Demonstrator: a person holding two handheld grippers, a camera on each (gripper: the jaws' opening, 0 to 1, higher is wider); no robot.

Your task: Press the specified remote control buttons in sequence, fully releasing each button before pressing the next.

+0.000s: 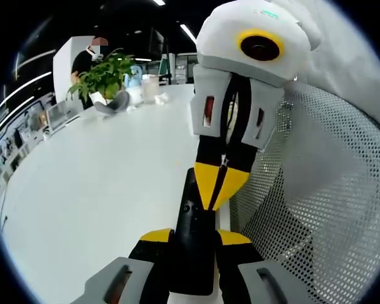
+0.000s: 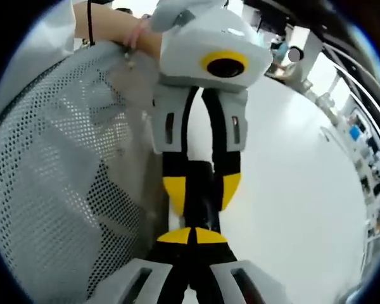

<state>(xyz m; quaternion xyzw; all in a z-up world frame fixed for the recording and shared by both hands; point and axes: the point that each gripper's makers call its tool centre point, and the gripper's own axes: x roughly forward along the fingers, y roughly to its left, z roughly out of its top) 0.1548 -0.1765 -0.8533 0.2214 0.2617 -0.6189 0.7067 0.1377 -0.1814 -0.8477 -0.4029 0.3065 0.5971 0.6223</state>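
A black remote control (image 1: 191,256) stands up between the yellow-tipped jaws of my left gripper (image 1: 194,237), which is shut on its lower part above the white table (image 1: 95,183). My right gripper (image 1: 219,185) comes down from above with its yellow tips together and resting on the remote's face near some small buttons. In the right gripper view my right gripper (image 2: 191,236) is shut at the bottom. Facing it there, the left gripper (image 2: 202,192) clamps the remote (image 2: 204,212) between its two yellow pads.
A grey mesh chair back (image 1: 316,190) (image 2: 57,158) stands close beside the grippers at the table's edge. A potted plant (image 1: 104,76), a cup (image 1: 150,85) and a seated person (image 1: 85,60) are at the far end. A hand (image 2: 114,28) holds the left gripper.
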